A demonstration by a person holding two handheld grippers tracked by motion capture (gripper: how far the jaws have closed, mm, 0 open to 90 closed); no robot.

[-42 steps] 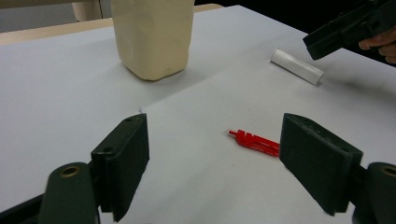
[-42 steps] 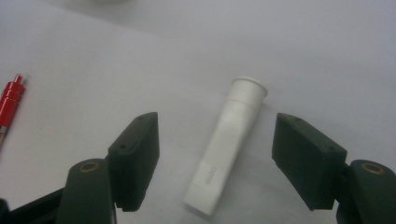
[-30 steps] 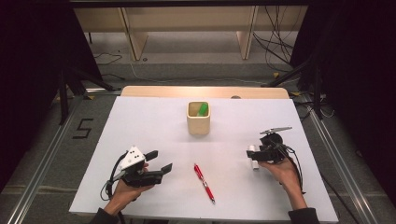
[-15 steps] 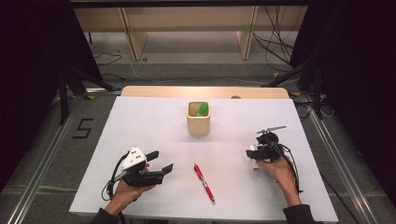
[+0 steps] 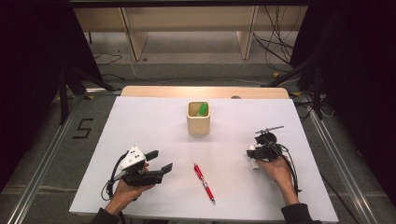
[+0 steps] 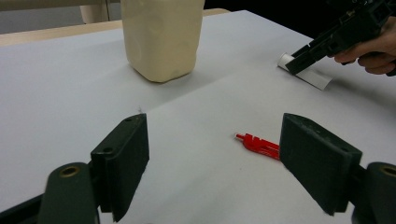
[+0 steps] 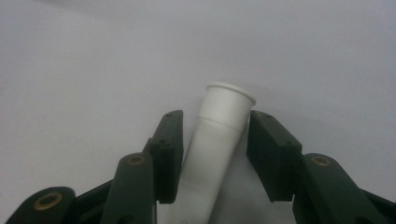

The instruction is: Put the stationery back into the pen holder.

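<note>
- The right gripper sits low over the white paper-covered counter, its two black fingers set either side of a white plastic tube-shaped marker with a flared cap. The fingers are partly apart; in the right gripper view I cannot tell whether either pad touches the barrel, and a narrow gap seems to show on the right side.
- The marker lies flat on the counter at the person's right, well apart from the cream square pen cup that stands near the counter's middle.
- Likely trouble: the barrel is round, smooth and angled across the fingers, not square to them. If they close as they stand, I judge it could roll or squirt forward out of the grip, or be caught only near the cap and hang tilted.
- The fingers are close to the counter; pressing lower could drag the paper cover or pin the marker instead of lifting it.
- The left gripper rests at the near left, its fingers wide apart and holding nothing. A slim red pen lies just to its right, its tip showing beside the right-hand finger in the left gripper view.
- A careless sweep of that hand could knock the red pen and send it rolling toward the near edge.
- The cup already holds something green; a tilted marker could catch its rim and tip the light cup.
</note>
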